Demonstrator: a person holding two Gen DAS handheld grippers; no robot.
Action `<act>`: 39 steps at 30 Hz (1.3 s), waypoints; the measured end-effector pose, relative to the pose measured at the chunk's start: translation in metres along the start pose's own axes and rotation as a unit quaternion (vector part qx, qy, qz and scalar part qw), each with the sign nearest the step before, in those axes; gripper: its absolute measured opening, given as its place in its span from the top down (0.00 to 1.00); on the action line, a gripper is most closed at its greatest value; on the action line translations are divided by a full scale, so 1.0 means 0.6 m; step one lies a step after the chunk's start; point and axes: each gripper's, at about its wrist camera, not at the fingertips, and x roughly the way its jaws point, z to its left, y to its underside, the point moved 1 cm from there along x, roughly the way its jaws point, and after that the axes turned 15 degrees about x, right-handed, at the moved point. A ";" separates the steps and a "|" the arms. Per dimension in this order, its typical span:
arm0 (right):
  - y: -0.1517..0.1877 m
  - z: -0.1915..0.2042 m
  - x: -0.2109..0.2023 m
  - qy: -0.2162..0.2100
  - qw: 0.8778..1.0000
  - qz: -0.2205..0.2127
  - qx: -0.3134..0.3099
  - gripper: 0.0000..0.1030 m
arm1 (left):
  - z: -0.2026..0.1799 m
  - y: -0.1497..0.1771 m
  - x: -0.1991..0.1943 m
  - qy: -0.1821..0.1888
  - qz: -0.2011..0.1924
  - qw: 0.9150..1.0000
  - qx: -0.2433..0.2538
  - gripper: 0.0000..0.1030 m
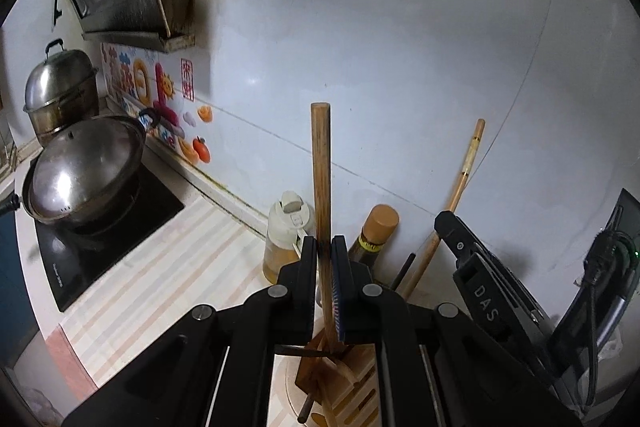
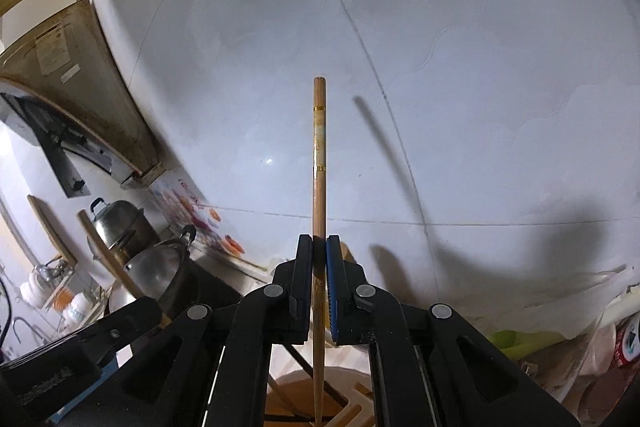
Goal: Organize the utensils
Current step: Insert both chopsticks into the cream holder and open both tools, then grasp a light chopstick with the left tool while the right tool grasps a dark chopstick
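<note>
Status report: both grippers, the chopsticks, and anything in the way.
Left gripper shut on brown chopstick. Right gripper shut on banded chopstick. Both tips over wooden holder. Nothing blocking.

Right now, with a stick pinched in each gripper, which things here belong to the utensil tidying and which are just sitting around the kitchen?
Part of the job:
- left gripper, shut on the plain chopstick
- right gripper, shut on the banded chopstick
- wooden holder below, with other sticks in it

Just lying about:
- lidded wok
- steamer pot
- oil bottle
- dark sauce bottle
- wall stickers
</note>
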 end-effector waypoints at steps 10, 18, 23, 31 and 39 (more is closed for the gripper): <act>0.011 -0.022 -0.014 -0.002 1.000 0.016 -0.001 0.94 | 0.002 0.011 0.018 0.016 0.017 1.000 -0.012 0.96; 0.010 -0.035 -0.014 -0.007 1.000 0.028 0.003 0.94 | 0.007 0.018 0.031 0.020 0.029 0.999 -0.018 0.96; 0.013 -0.032 -0.008 -0.021 0.997 0.073 -0.004 0.93 | -0.008 0.026 0.020 0.034 0.039 0.999 0.001 0.94; -0.001 -0.053 -0.105 -0.008 0.998 0.060 0.017 0.62 | 0.005 0.022 -0.060 -0.010 0.020 1.000 0.014 0.08; 0.023 -0.083 -0.265 0.081 0.995 0.023 0.050 0.28 | 0.024 0.067 -0.142 -0.033 0.014 0.998 0.043 0.00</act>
